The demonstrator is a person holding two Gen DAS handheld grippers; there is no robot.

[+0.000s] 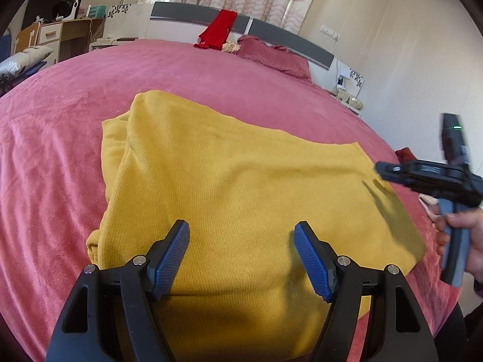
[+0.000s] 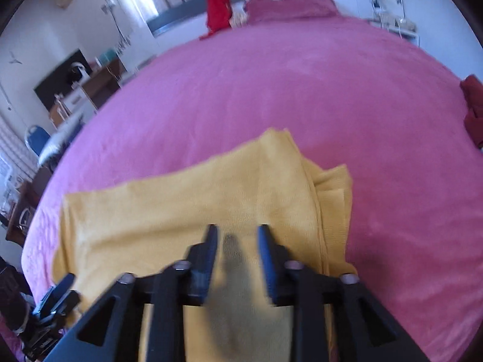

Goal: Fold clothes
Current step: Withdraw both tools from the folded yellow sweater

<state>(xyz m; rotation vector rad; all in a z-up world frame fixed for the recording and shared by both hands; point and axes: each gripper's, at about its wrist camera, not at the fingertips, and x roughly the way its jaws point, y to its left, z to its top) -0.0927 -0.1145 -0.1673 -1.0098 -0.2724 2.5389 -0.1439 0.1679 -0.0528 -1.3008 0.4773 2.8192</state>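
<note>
A yellow knit garment (image 1: 229, 181) lies folded on the pink bedspread (image 1: 75, 96); it also shows in the right wrist view (image 2: 187, 205). My left gripper (image 1: 241, 232) hovers over the garment's near part, its blue pads wide apart and empty. My right gripper (image 2: 237, 232) is open and empty above the garment; this view is blurred. In the left wrist view the right gripper (image 1: 389, 170) sits at the garment's right edge, held by a hand. The left gripper (image 2: 54, 298) shows at the lower left of the right wrist view.
A red garment (image 1: 215, 30) hangs on the headboard (image 1: 289, 34), beside a dark pink pillow (image 1: 271, 54). A dark red cloth (image 2: 474, 108) lies at the bed's right edge. A desk (image 1: 69, 36) with clutter stands at far left.
</note>
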